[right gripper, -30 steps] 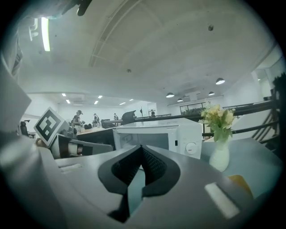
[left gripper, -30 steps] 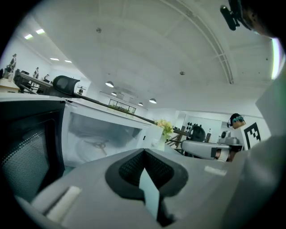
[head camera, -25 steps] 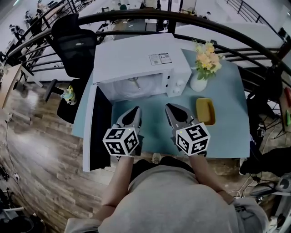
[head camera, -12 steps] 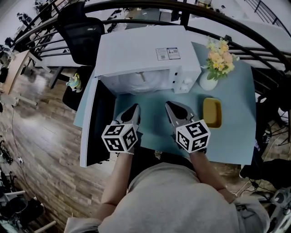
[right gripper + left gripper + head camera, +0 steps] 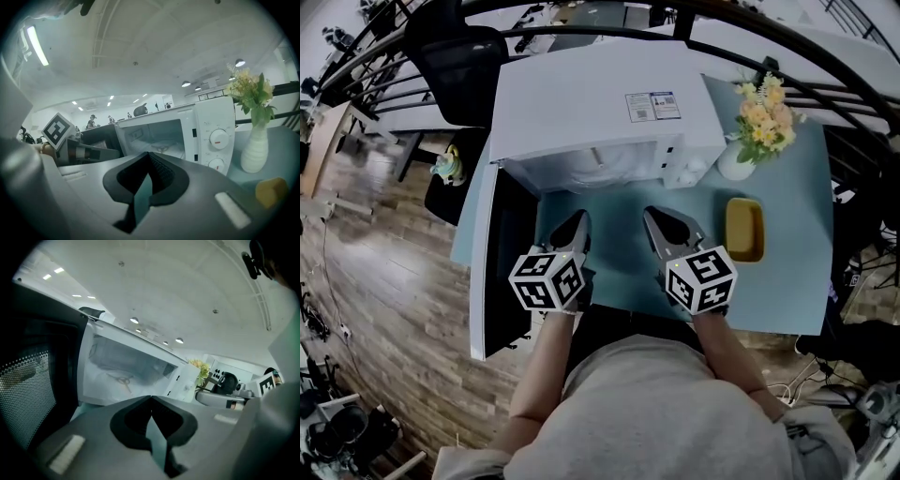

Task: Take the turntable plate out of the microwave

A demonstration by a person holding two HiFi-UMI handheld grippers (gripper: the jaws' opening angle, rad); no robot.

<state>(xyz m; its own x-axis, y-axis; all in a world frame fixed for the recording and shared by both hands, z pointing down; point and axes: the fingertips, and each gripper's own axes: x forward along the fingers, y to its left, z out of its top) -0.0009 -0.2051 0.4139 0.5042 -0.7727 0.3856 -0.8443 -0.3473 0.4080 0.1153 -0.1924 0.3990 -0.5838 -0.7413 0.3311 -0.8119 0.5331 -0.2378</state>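
The white microwave (image 5: 600,103) stands at the back of the pale blue table (image 5: 787,281), and its dark door (image 5: 508,258) swings open to the left. Inside the lit cavity (image 5: 126,371) a clear turntable plate (image 5: 119,380) lies on the floor, faint, with a three-armed hub showing through it. The cavity also shows in the right gripper view (image 5: 157,136). My left gripper (image 5: 575,225) and right gripper (image 5: 660,219) hover side by side over the table in front of the opening, both shut and empty. Neither touches the microwave.
A white vase of yellow flowers (image 5: 739,157) stands right of the microwave's dials (image 5: 218,139). A yellow oblong dish (image 5: 743,228) lies in front of it. A black office chair (image 5: 455,66) and a curved black railing sit behind the table.
Both grippers stay shut in about the same spot before the open microwave. The head view has shifted a little, so the microwave sits slightly nearer and lower.
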